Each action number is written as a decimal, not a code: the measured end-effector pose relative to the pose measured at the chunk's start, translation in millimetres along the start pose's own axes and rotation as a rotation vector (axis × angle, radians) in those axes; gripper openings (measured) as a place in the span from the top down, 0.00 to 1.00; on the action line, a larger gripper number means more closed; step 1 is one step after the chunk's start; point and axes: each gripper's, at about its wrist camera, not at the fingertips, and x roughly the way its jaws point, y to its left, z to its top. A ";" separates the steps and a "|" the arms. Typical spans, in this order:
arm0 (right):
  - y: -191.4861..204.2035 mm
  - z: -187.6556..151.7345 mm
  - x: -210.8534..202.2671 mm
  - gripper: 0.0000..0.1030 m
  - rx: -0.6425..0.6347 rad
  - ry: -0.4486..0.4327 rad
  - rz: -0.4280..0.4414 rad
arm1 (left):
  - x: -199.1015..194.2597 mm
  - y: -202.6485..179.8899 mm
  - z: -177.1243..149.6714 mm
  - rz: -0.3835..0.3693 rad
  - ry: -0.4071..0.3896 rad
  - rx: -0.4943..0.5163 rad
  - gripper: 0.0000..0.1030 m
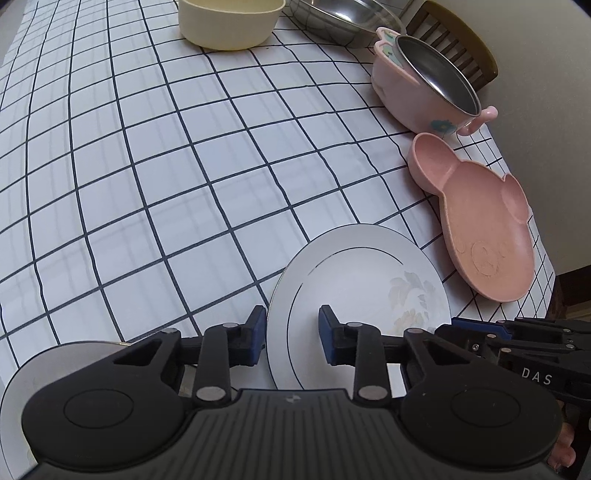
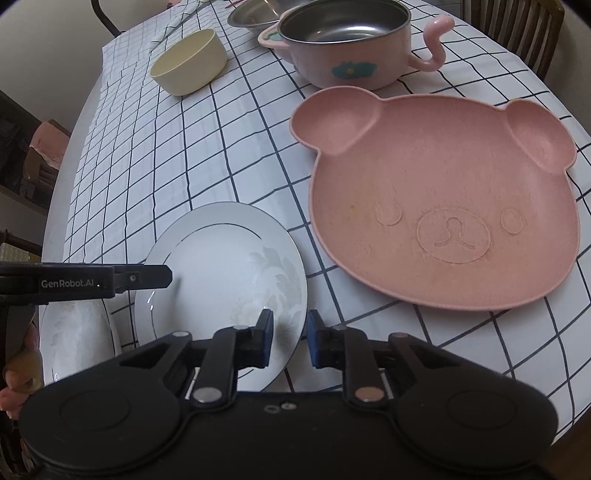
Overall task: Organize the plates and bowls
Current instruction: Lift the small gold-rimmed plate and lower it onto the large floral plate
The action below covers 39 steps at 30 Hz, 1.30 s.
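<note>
A white plate with a pale flower print (image 1: 354,291) (image 2: 221,280) lies on the checked tablecloth near the front edge. My left gripper (image 1: 291,332) is open, its jaws on either side of the plate's left rim. My right gripper (image 2: 290,341) is open, its jaws astride the plate's right rim. A second white plate (image 2: 74,339) (image 1: 22,406) lies just left of the first, partly hidden by my left gripper. A pink bear-face plate (image 2: 443,199) (image 1: 480,221) lies to the right.
A pink-handled bowl with a steel liner (image 2: 351,48) (image 1: 424,85) stands behind the bear plate. A cream bowl (image 2: 192,62) (image 1: 229,22) and a steel bowl (image 1: 340,18) (image 2: 251,14) stand at the far end. A wooden chair (image 1: 461,48) is beyond the table's right edge.
</note>
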 end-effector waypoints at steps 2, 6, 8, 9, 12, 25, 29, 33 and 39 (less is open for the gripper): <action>-1.6 -0.3 1.3 0.83 0.011 0.004 0.002 | 0.8 1.6 -0.9 0.002 0.005 0.001 0.76; -3.6 -1.4 4.3 0.87 0.024 0.012 0.002 | 0.5 2.4 -1.9 0.010 -0.003 0.004 0.80; -4.5 -2.4 4.9 0.87 0.035 0.014 0.005 | 0.2 3.7 -2.4 0.011 -0.007 -0.002 0.83; -4.2 -2.8 4.5 0.88 0.035 0.012 0.003 | -0.1 4.0 -3.0 0.013 -0.010 -0.001 0.83; -3.0 -3.6 4.1 0.88 0.029 0.006 -0.005 | 0.0 4.2 -4.9 0.014 -0.016 -0.001 0.85; -3.4 -1.9 -24.0 0.90 0.015 -0.049 -0.021 | -20.1 -6.2 -5.4 -0.025 -0.066 0.004 0.85; 3.4 0.0 -40.8 0.90 0.013 -0.063 -0.023 | -36.7 -8.9 -8.5 -0.030 -0.076 0.006 0.85; 14.3 1.8 -54.2 0.91 -0.005 -0.073 -0.017 | -55.4 -4.7 -13.3 -0.030 -0.087 -0.013 0.85; 37.5 1.8 -61.6 0.91 -0.046 -0.075 0.009 | -83.4 10.9 -29.9 -0.006 -0.115 -0.046 0.85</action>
